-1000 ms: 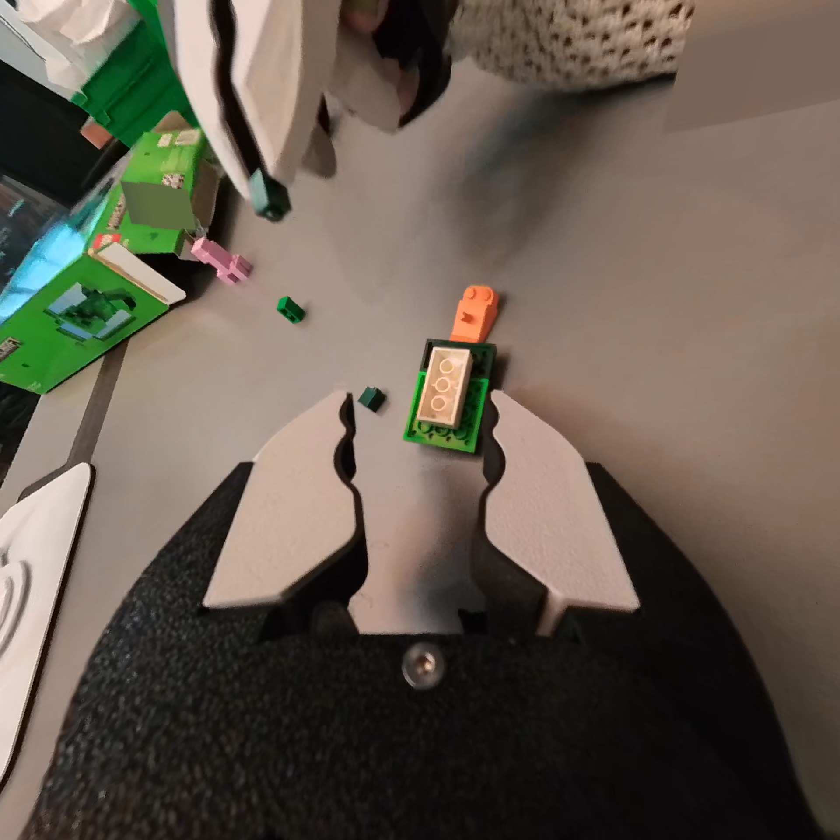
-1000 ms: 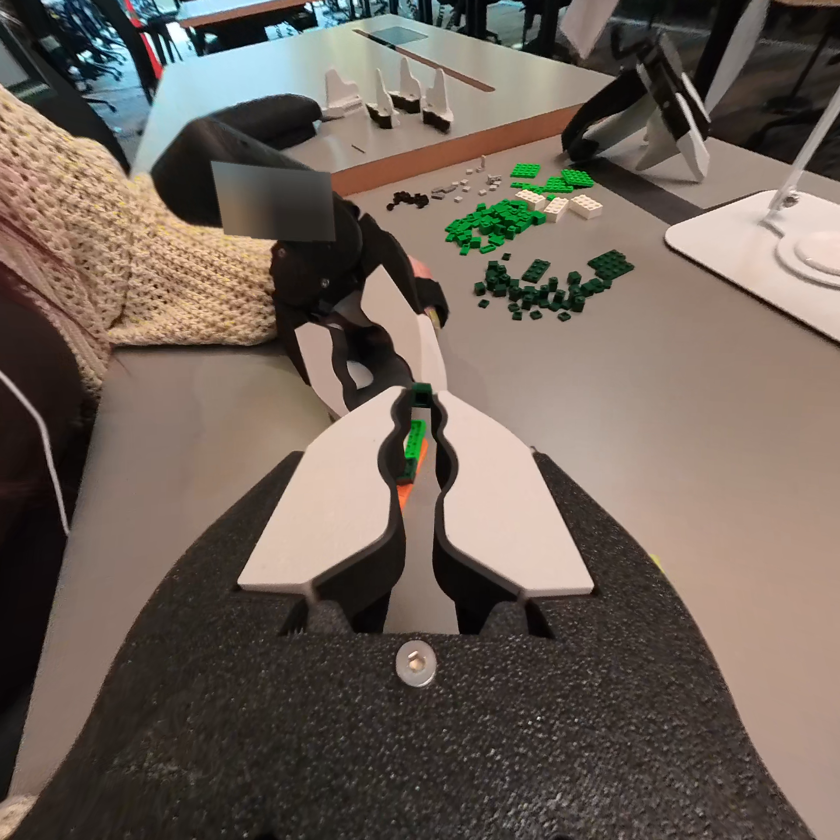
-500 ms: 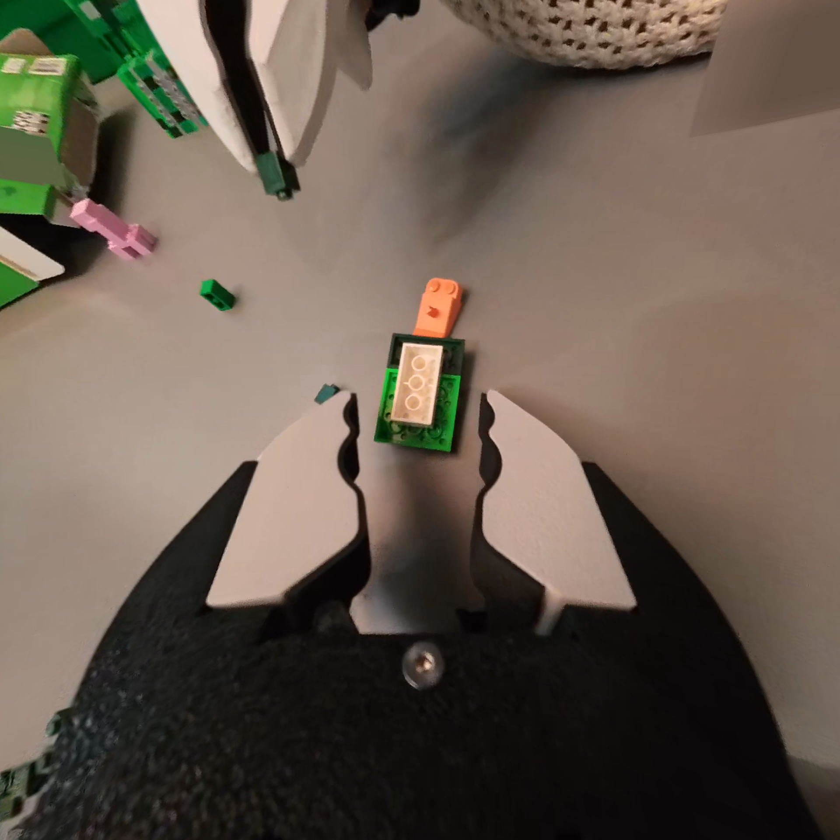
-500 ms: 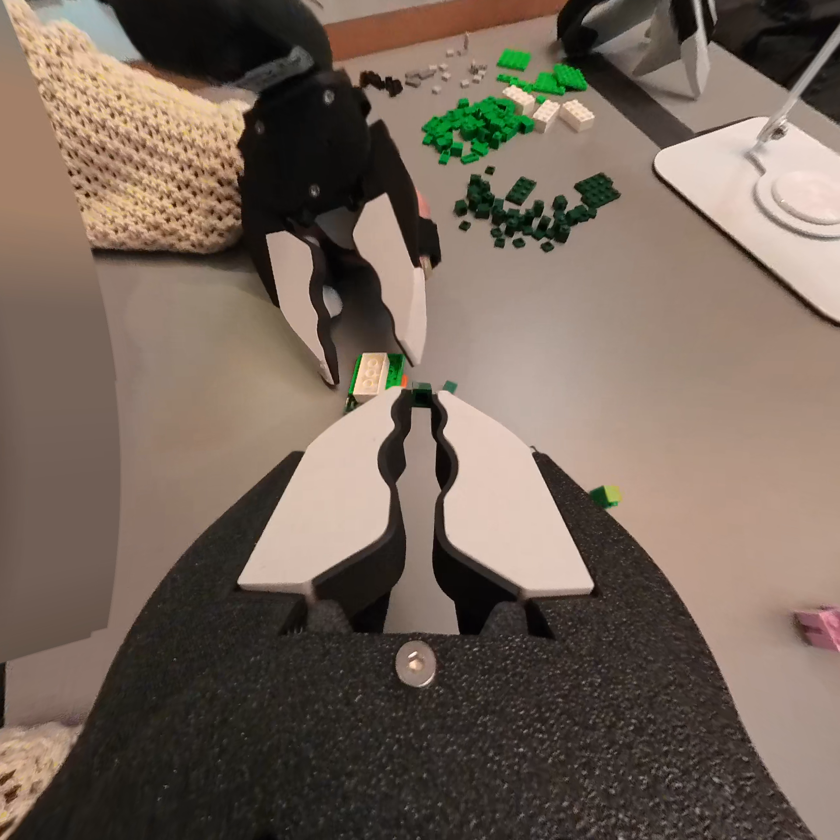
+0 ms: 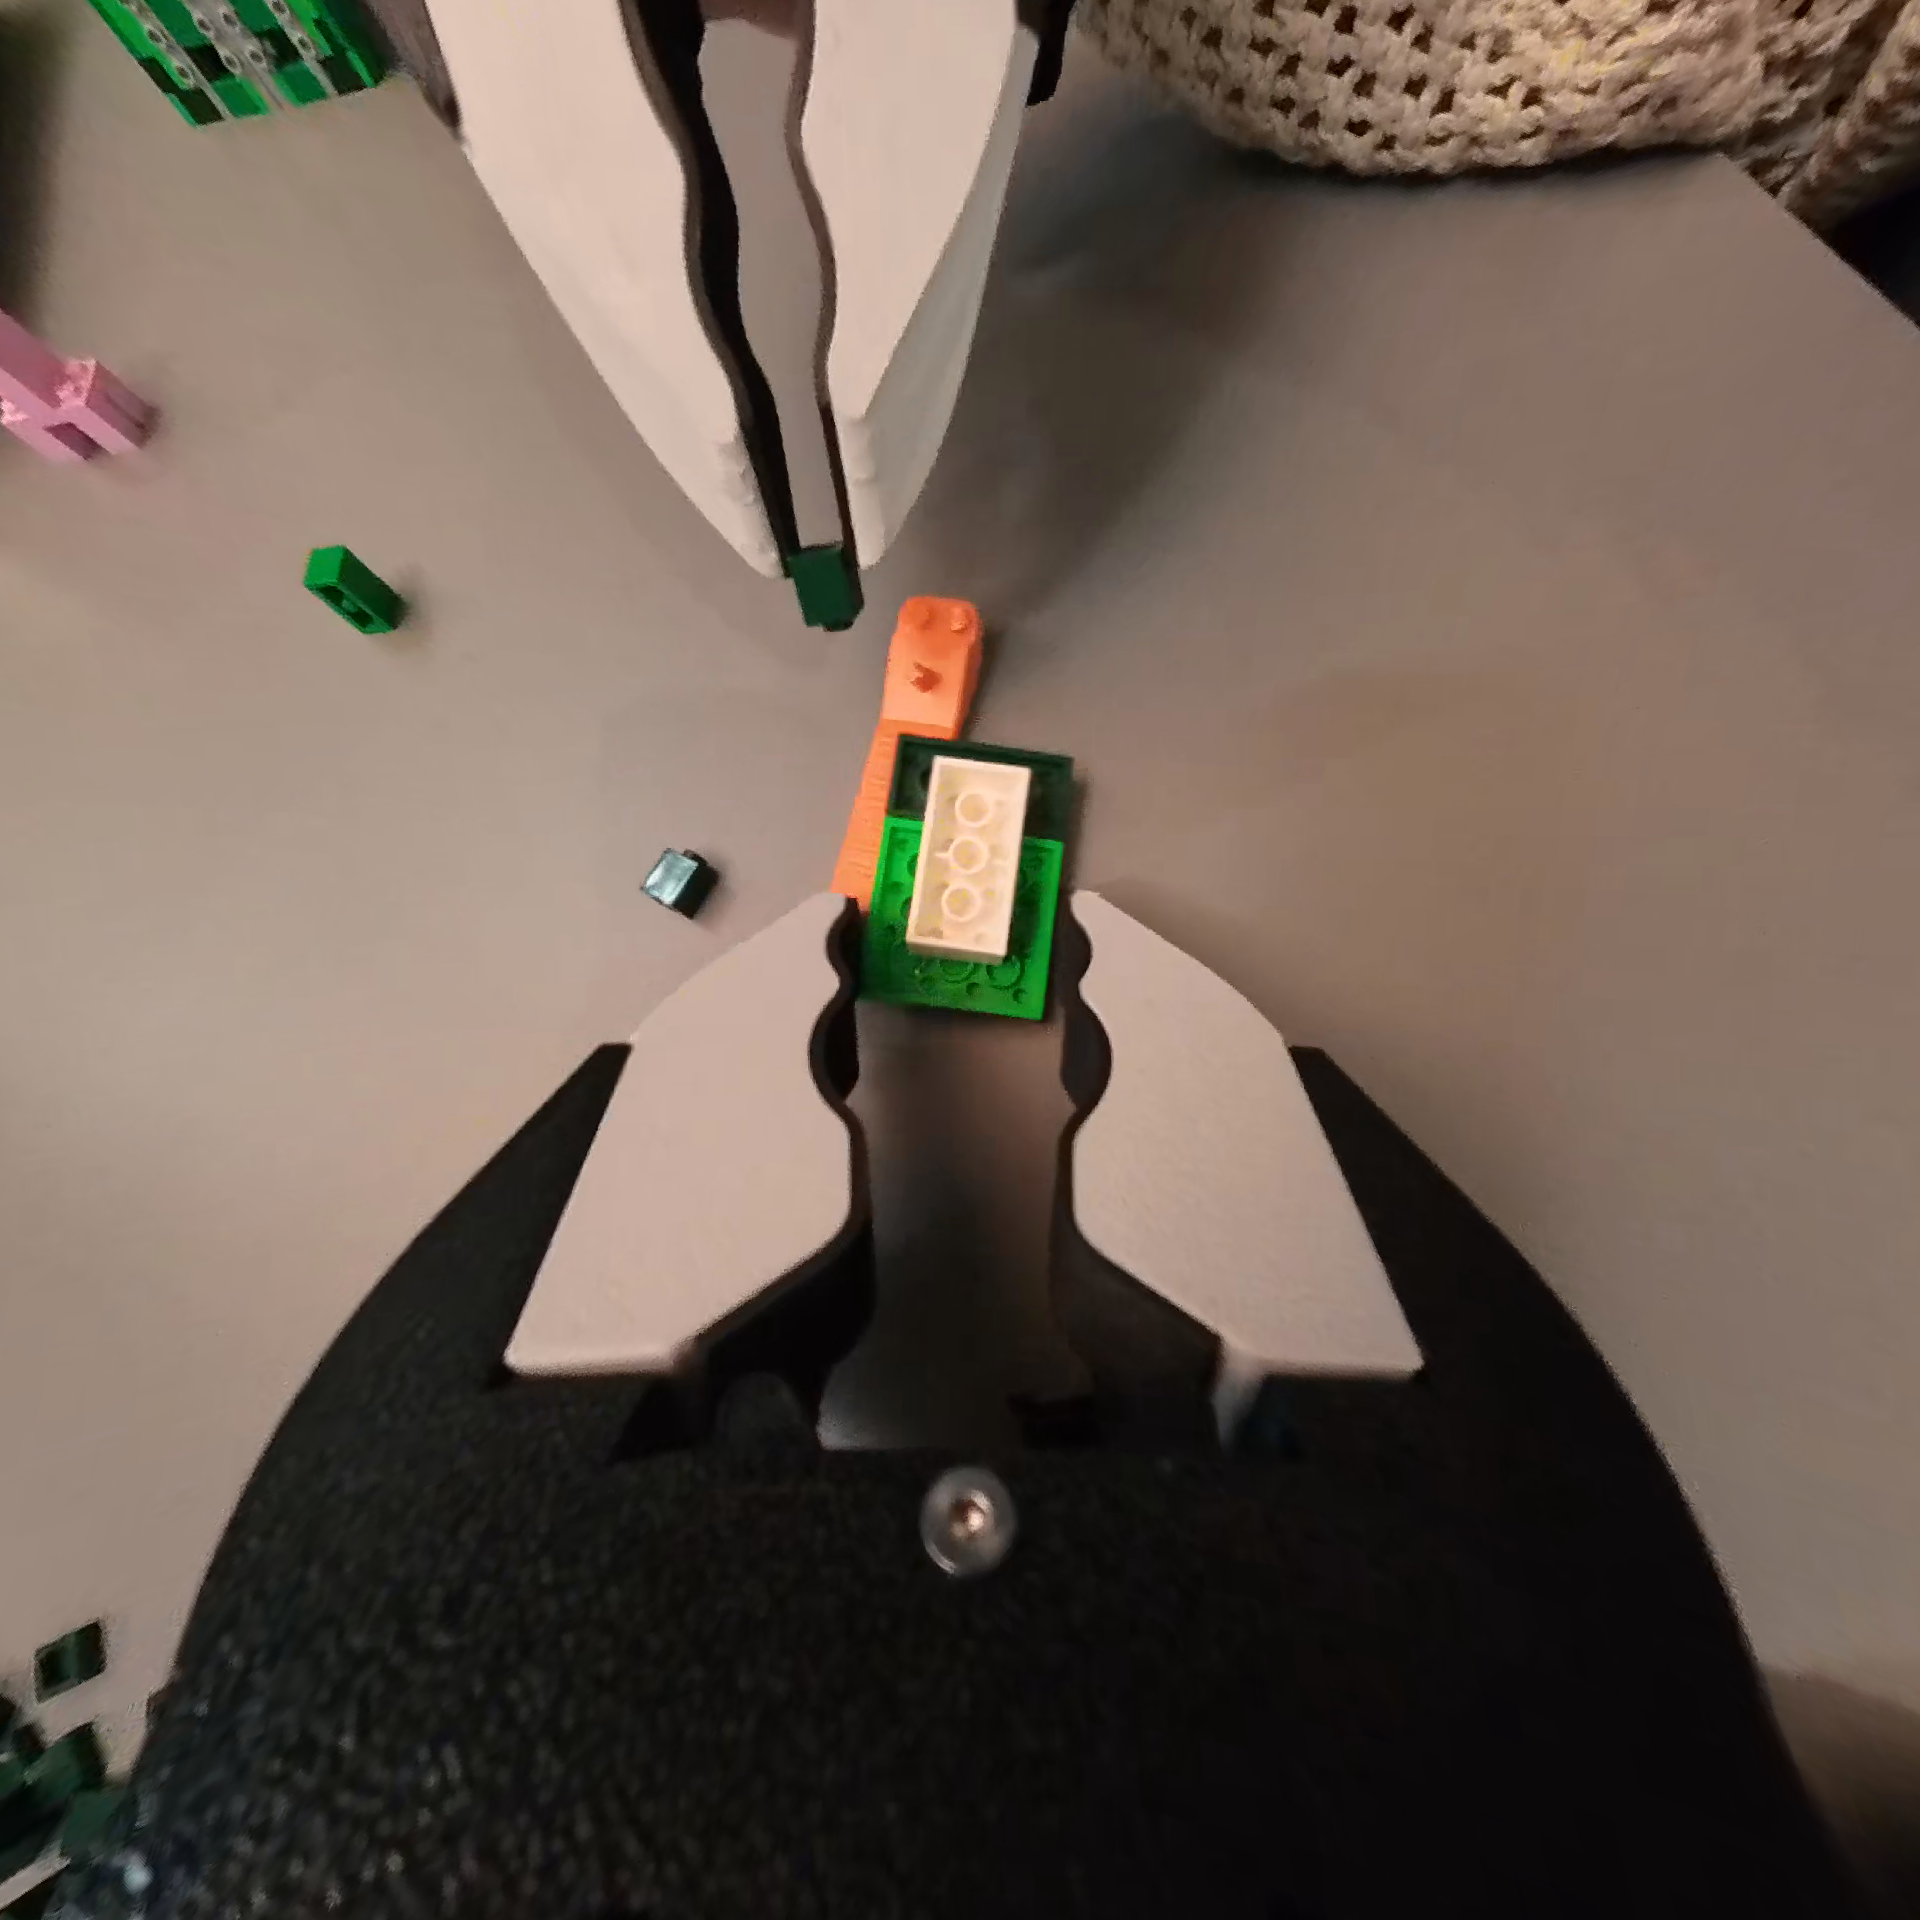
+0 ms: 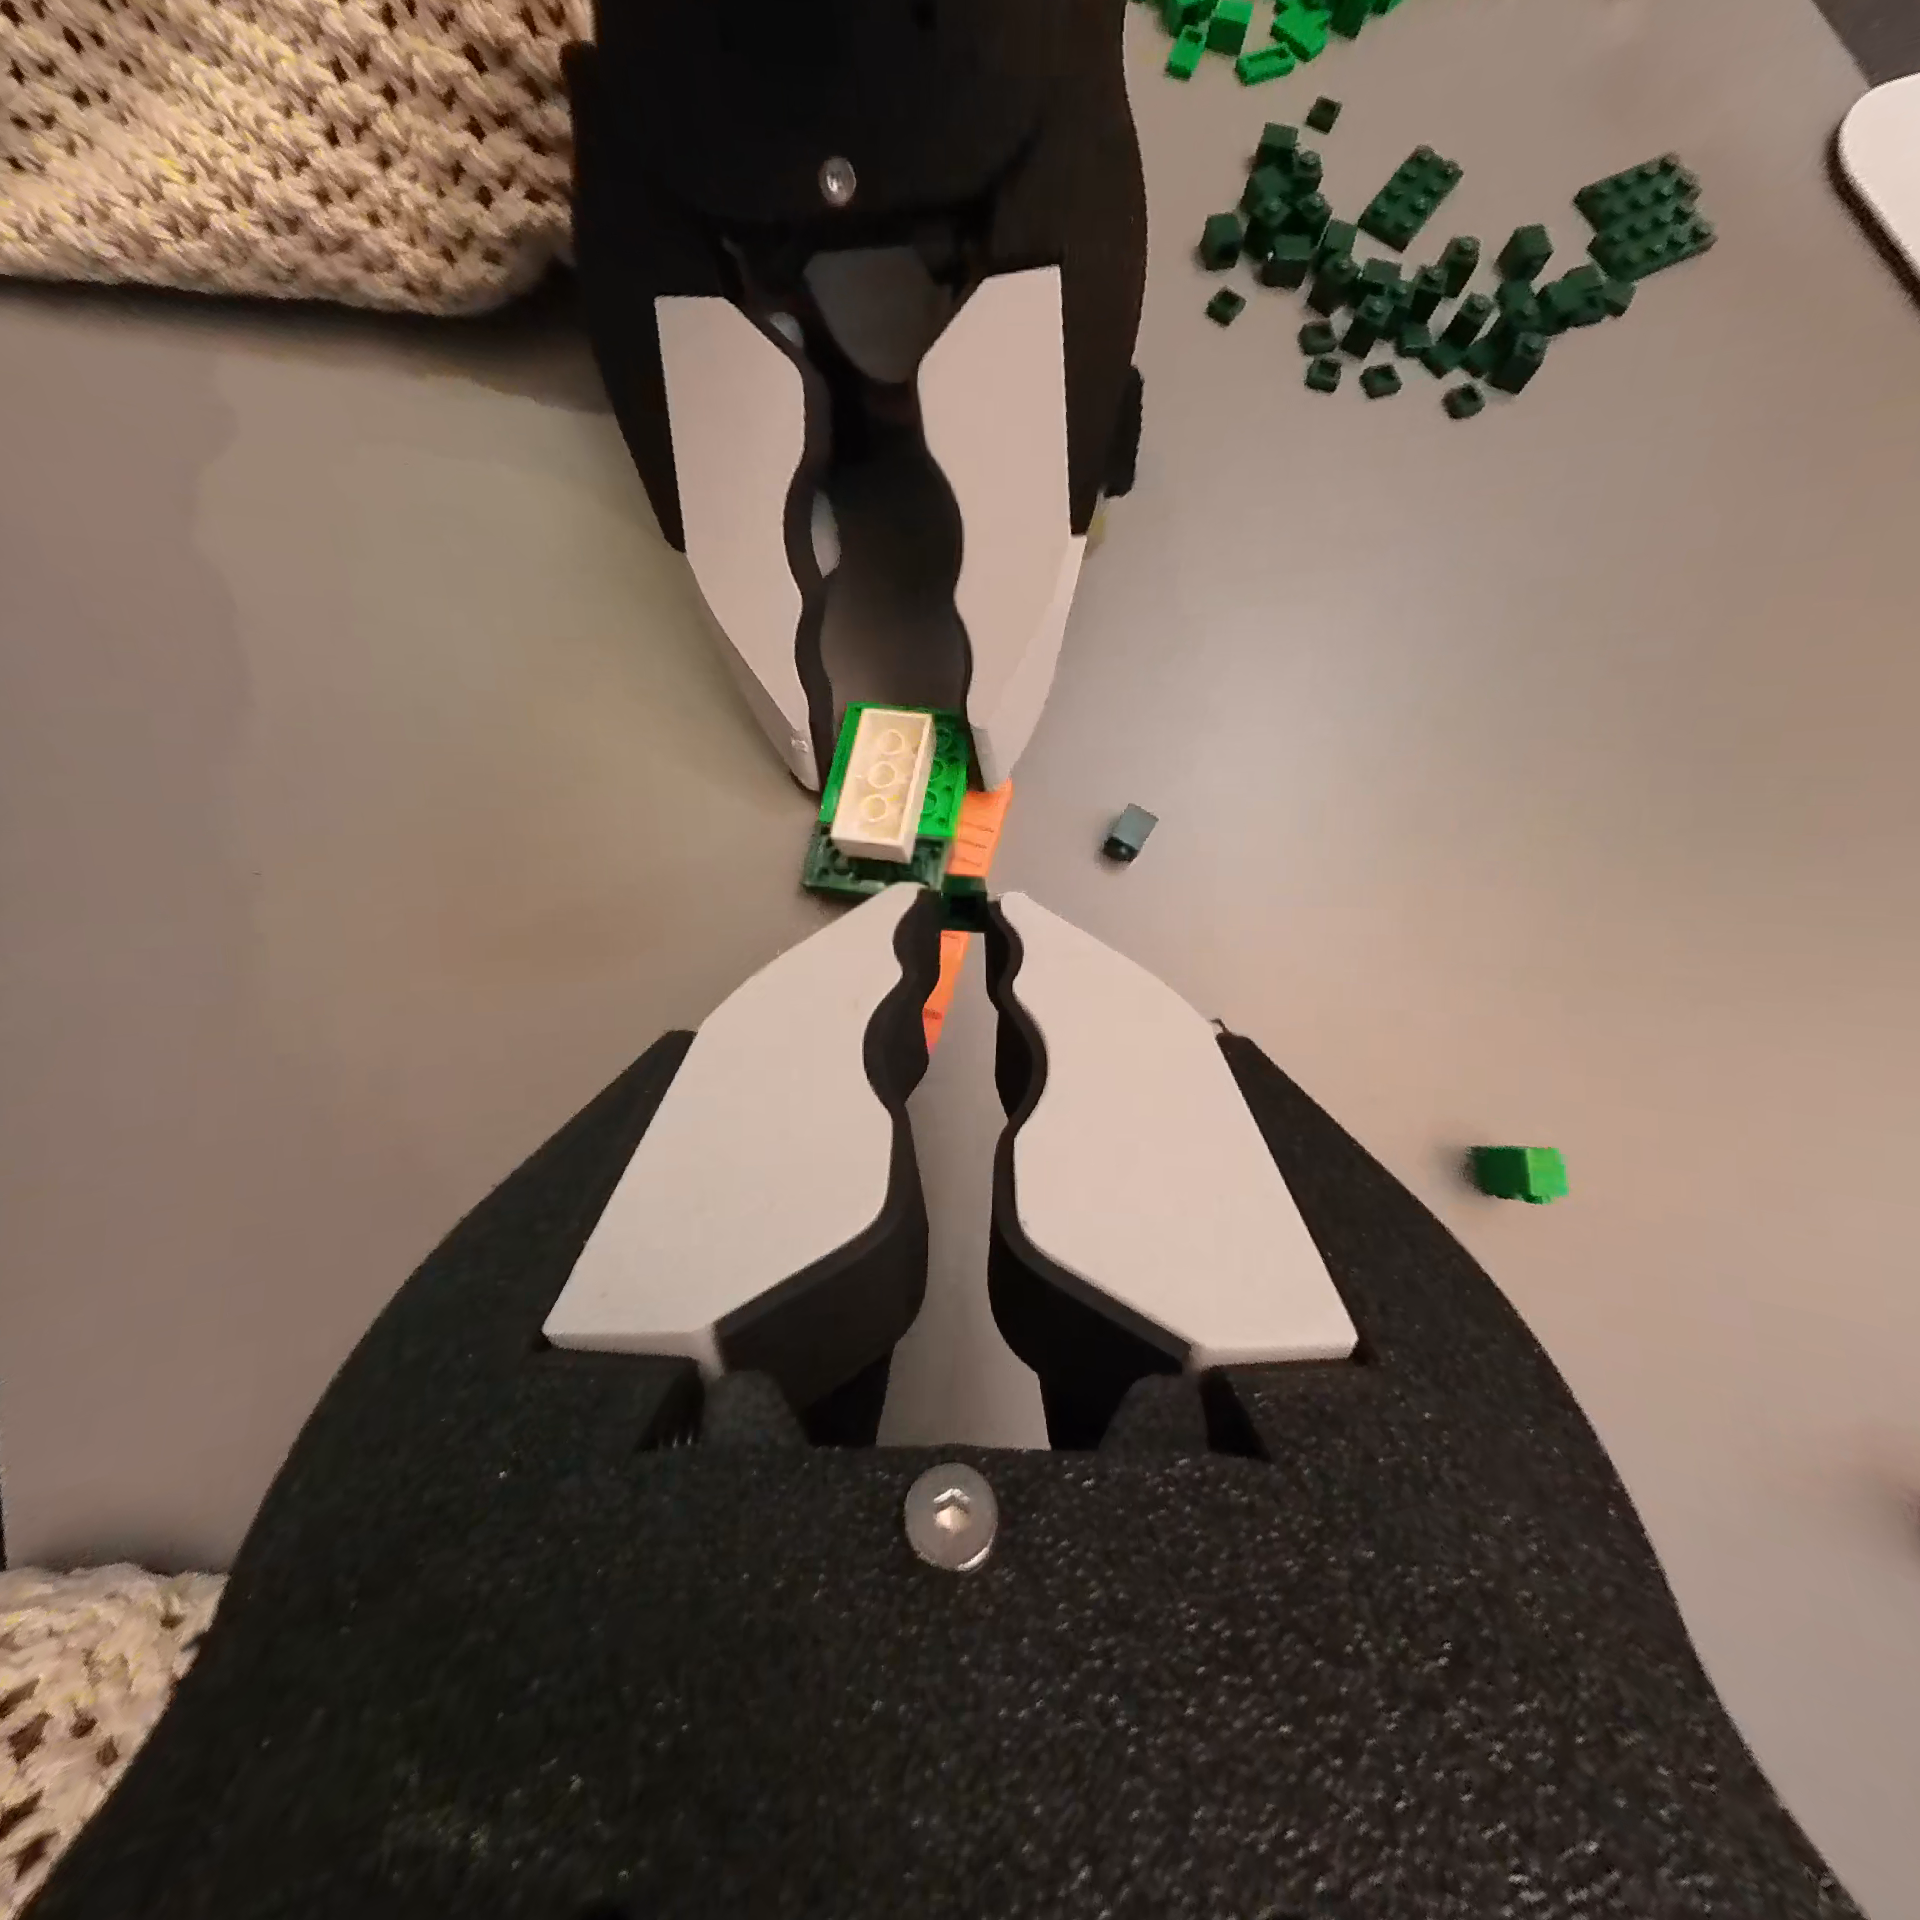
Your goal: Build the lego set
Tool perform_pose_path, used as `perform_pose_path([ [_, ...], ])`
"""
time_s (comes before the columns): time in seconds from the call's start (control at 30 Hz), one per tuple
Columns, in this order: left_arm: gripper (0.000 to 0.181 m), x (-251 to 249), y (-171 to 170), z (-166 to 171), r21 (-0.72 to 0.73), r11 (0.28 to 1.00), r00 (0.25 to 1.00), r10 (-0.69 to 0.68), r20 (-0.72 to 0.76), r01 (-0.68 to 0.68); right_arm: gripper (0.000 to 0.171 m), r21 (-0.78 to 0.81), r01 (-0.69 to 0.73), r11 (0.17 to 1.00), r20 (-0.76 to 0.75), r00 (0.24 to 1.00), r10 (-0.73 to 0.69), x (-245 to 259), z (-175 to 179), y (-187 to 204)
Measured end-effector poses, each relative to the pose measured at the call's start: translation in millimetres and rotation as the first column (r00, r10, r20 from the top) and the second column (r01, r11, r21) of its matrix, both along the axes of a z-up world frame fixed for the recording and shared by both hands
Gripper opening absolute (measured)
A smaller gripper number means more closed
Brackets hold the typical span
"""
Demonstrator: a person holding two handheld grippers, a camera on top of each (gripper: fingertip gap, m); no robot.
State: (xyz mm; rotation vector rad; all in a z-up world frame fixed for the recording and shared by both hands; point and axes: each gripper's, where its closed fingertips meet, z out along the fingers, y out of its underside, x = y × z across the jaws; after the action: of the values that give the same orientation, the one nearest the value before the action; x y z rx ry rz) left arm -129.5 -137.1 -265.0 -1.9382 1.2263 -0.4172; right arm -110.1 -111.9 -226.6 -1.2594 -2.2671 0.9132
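Note:
A small lego assembly lies on the grey table: a white brick (image 5: pixel 971 852) on a bright green plate (image 5: pixel 961 971) and a dark green plate (image 5: pixel 1051 781). An orange wedge piece (image 5: pixel 930 675) lies against its far left side. My left gripper (image 5: pixel 961 920) is open, its tips close on either side of the bright green plate; I cannot tell if they touch it. My right gripper (image 6: pixel 958 902) is shut on a small dark green brick (image 6: pixel 961 906), held just above the orange piece (image 6: pixel 982 831). The left wrist view shows that brick (image 5: pixel 826 594) in the right gripper's tips. The assembly (image 6: pixel 883 784) sits between both grippers.
A small dark teal brick (image 5: pixel 677 883) and a bright green brick (image 5: pixel 353 590) lie loose to the left. A pink piece (image 5: pixel 62 405) and a green built block (image 5: pixel 239 52) are farther left. A pile of dark green bricks (image 6: pixel 1455 281) lies at the right view's upper right. Knit sleeves (image 6: pixel 260 156) border the area. There is about 6 centimeters between the tips of the two grippers.
My right gripper has come down with the dark green brick to the far end of the assembly. My left gripper has moved forward around the green plate and its jaws have narrowed.

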Motion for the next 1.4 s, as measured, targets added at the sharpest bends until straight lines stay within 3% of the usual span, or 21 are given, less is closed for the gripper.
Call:
perform_pose_path([
  [0.5,0.033,3,-1,1,0.036,0.999,1.000,-0.013,-0.017,0.013,0.008,0.010,-0.010,1.000,0.096,0.995,0.009,6,-20,2],
  [0.7,0.033,-1,10,13,0.031,0.996,0.996,0.079,0.039,-0.080,0.008,0.039,-0.019,0.999,0.070,0.997,0.016,5,-16,2],
  [0.97,0.033,-5,14,3,-0.031,0.988,0.989,0.150,-0.021,-0.150,0.008,0.072,-0.053,0.996,0.045,0.998,0.049,-2,-12,0],
  [1.4,0.033,-7,13,1,-0.080,0.978,0.981,0.192,-0.034,-0.195,0.008,0.209,-0.114,0.971,0.236,0.970,0.063,-11,-15,4],
])
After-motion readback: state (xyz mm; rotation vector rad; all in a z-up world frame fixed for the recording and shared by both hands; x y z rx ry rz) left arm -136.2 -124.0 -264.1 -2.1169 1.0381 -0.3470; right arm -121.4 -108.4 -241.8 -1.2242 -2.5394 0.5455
